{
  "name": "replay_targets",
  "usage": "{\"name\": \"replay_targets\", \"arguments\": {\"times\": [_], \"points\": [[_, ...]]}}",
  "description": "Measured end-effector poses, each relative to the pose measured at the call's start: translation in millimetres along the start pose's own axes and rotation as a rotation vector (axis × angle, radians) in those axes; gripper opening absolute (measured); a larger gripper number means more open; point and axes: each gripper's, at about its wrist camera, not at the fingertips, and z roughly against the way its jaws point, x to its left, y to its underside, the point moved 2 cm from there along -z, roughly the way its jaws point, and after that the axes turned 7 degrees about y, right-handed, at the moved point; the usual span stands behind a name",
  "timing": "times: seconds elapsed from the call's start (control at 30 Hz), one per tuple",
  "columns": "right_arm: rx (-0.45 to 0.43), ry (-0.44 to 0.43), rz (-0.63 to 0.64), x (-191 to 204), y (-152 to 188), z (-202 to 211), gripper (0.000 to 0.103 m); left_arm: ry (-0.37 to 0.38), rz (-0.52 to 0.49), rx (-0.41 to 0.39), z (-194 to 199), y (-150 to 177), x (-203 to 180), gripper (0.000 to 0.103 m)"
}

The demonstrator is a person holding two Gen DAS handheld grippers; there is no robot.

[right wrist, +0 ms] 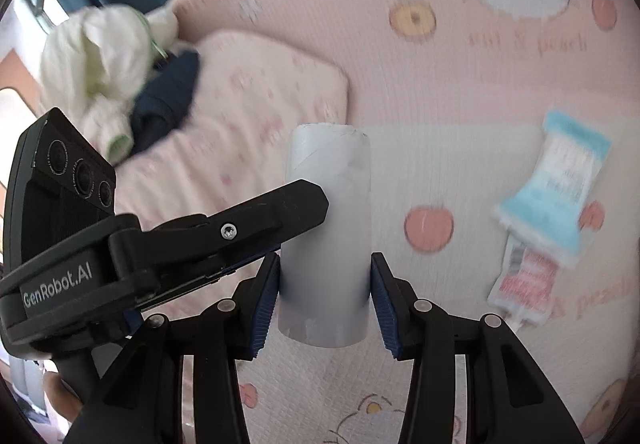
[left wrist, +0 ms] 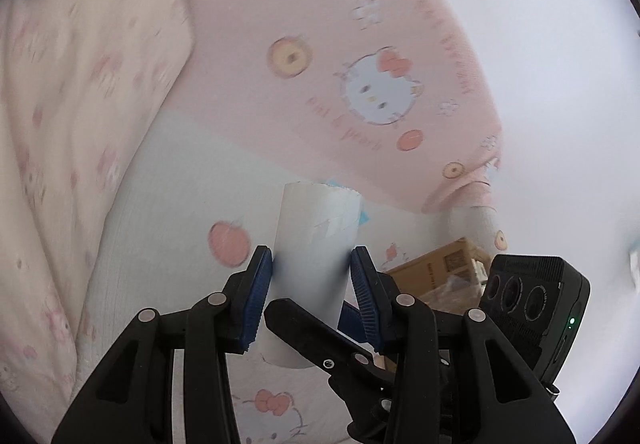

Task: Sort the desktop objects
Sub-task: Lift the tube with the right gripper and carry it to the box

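Observation:
A white cardboard tube (left wrist: 312,240) stands upright between the blue pads of my left gripper (left wrist: 312,272), which is shut on its lower part. The same tube (right wrist: 328,212) is also clamped by my right gripper (right wrist: 325,284), pads pressing both of its sides. Each view shows the other gripper reaching in: a black finger (left wrist: 304,332) crosses the tube's foot in the left wrist view, and a black finger (right wrist: 280,212) lies against the tube's left side in the right wrist view. The tube hangs above a pink cartoon-cat bedsheet (right wrist: 440,64).
A blue-and-white snack packet (right wrist: 556,188) and a red-and-white one (right wrist: 524,284) lie on the sheet to the right. A pink pillow (right wrist: 248,124) carries a white cloth bundle (right wrist: 92,56) and a dark blue garment (right wrist: 168,96). A cardboard box (left wrist: 440,264) sits at right.

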Motion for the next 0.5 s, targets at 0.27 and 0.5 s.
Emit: {"name": "replay_targets", "arguments": {"times": [0.27, 0.5], "points": [[-0.091, 0.058, 0.063, 4.3, -10.7, 39.6, 0.043, 0.039, -0.073, -0.017, 4.0, 1.2, -44.1, 0.045], [-0.203, 0.160, 0.060, -22.9, -21.3, 86.2, 0.043, 0.165, -0.117, 0.019, -25.5, -15.1, -94.4, 0.045]]}}
